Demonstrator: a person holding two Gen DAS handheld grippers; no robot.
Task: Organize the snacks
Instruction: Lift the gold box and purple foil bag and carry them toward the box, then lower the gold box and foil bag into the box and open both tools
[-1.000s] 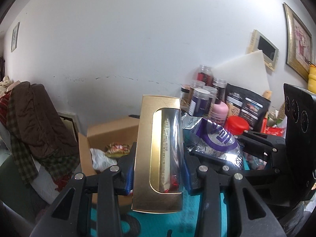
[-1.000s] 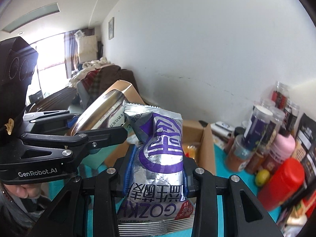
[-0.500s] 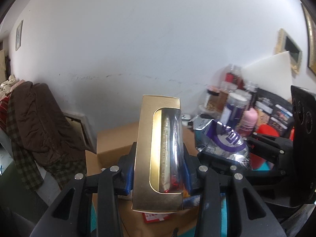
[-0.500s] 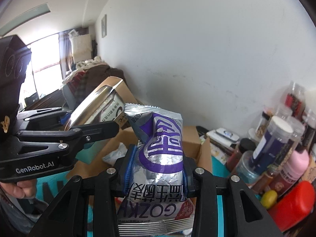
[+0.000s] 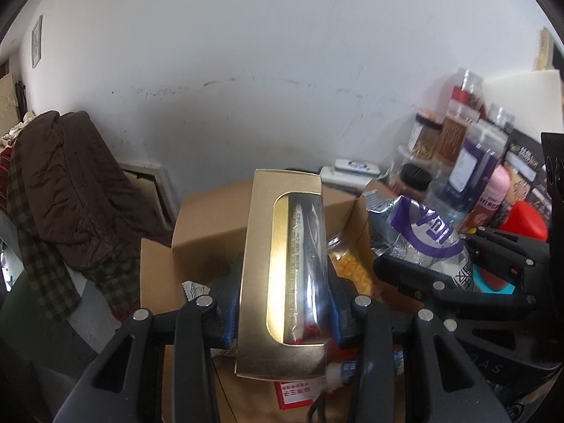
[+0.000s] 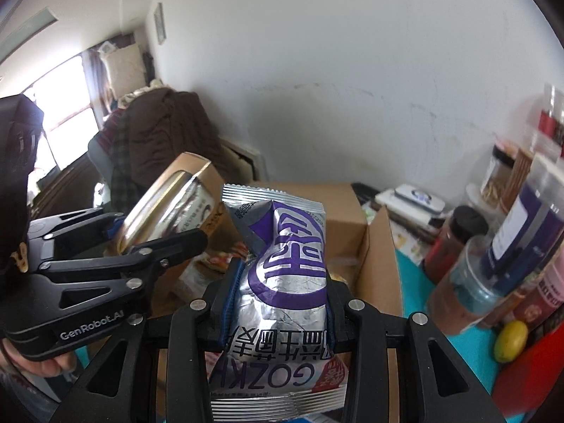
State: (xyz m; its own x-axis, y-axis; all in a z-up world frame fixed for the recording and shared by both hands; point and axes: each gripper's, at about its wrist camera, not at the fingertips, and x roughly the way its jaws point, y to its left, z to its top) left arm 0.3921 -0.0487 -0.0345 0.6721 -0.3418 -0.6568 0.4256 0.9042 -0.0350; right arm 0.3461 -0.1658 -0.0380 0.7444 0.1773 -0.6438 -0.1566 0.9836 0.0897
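Cardboard box (image 5: pixel 218 218), open-topped, brown, standing against the white wall (image 5: pixel 282 70) on a teal surface (image 6: pixel 412 282); taken here as the landmark. Inside the box: assorted snack packets, among them a clear pack of yellow pieces (image 5: pixel 349 264) and a red-and-white wrapper (image 6: pixel 222 257), lying loose. Above the box's near side: left gripper (image 5: pixel 282 303), black with blue pads, clenched on a gold carton (image 5: pixel 282 275) with a clear window showing a wrapped item inside; the carton stands on end between the pads and hangs over the box opening. Right of it, also over the box's near edge: right gripper (image 6: pixel 278 299), clamped on a silver and purple snack bag (image 6: pixel 282 282), printed side up, the bag's crimped top pointing toward the box's far wall. The two grippers sit just beside each other, their loads apart. A person's hand (image 6: pixel 49 363) shows under the left gripper's body. Right of the box, on the teal surface: a cluster of clear jars (image 5: pixel 458 162) with dark and brown contents, a pink bottle (image 5: pixel 497 190), a red container (image 5: pixel 525 215), a small yellow fruit (image 6: pixel 511 340). Behind the box's right corner: a white device (image 6: pixel 419 197) lying flat. Left of the box: a brown quilted jacket (image 5: pixel 70 183) draped over checked cloth (image 5: pixel 42 261).
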